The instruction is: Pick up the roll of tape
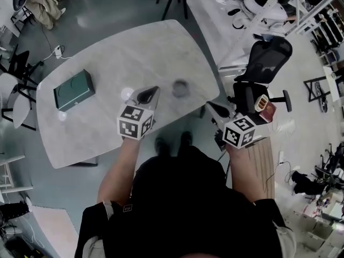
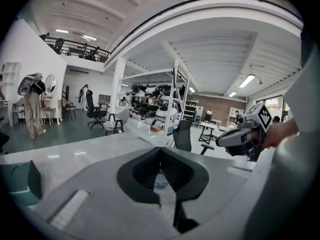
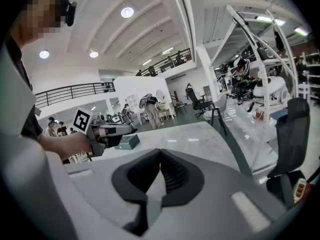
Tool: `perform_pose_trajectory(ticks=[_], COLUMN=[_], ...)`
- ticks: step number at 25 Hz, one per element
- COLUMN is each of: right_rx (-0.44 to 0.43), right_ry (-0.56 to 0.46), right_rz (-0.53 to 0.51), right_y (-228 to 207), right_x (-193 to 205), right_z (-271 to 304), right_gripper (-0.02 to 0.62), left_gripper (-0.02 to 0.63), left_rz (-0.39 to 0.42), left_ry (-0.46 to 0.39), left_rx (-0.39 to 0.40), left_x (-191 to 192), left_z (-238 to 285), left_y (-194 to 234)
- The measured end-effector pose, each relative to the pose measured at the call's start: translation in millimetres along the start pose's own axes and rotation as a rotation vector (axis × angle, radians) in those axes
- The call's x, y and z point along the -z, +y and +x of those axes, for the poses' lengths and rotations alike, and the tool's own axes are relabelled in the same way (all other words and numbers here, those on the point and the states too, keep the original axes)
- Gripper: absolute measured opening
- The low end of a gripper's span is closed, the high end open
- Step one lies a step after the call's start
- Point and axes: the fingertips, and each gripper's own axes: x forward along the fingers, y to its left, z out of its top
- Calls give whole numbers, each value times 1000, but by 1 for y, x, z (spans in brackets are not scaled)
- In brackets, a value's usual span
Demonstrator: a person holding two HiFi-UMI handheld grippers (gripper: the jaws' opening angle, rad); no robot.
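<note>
Roll of tape (image 1: 180, 88): on the surface (image 1: 107, 63), untouched.
Left gripper (image 1: 155, 90), right gripper (image 1: 210, 106): both clenched, empty, near the tape.
Risk: unopened jaws may shove it away.

Left tongs (image 1: 155, 91) shut, right tongs (image 1: 210, 106) shut — both empty

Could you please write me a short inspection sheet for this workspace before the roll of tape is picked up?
Surface: pale stone-look table, rounded corners.
Job's things: roll of tape lies flat near the table's near edge, untouched.
Clutter: green box on the table's left part.
Grippers: left gripper shut, empty, over the table left of the tape; right gripper shut, empty, at the table's edge.
Cables: cable on the floor beyond the table.
Surroundings: black office chair right of the table; equipment benches behind.
</note>
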Motion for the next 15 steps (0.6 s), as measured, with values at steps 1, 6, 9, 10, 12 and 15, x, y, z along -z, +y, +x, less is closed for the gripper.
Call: perform_pose_trajectory(ticks=[1, 6, 9, 10, 12, 15], right_rx=[-3, -30, -51, -60, -74, -79], right_ry=[6, 27, 50, 55, 68, 90], right_rz=[4, 20, 24, 29, 44, 75], right_y=[-2, -16, -26, -30, -41, -62], right_x=[2, 8, 13, 15, 21, 31], right_z=[3, 16, 22, 24, 26, 28], right_gripper=[3, 3, 3, 3, 3, 3], left_gripper=[11, 11, 11, 11, 12, 12], left_rz=[0, 3, 6, 12, 39, 86], left_ry=[8, 80, 170, 203, 266, 348], left_rx=[-2, 25, 85, 108, 142, 173], left_x=[2, 14, 32, 39, 53, 72], left_z=[3, 31, 58, 68, 90, 120], left_y=[2, -4, -19, -24, -33, -40])
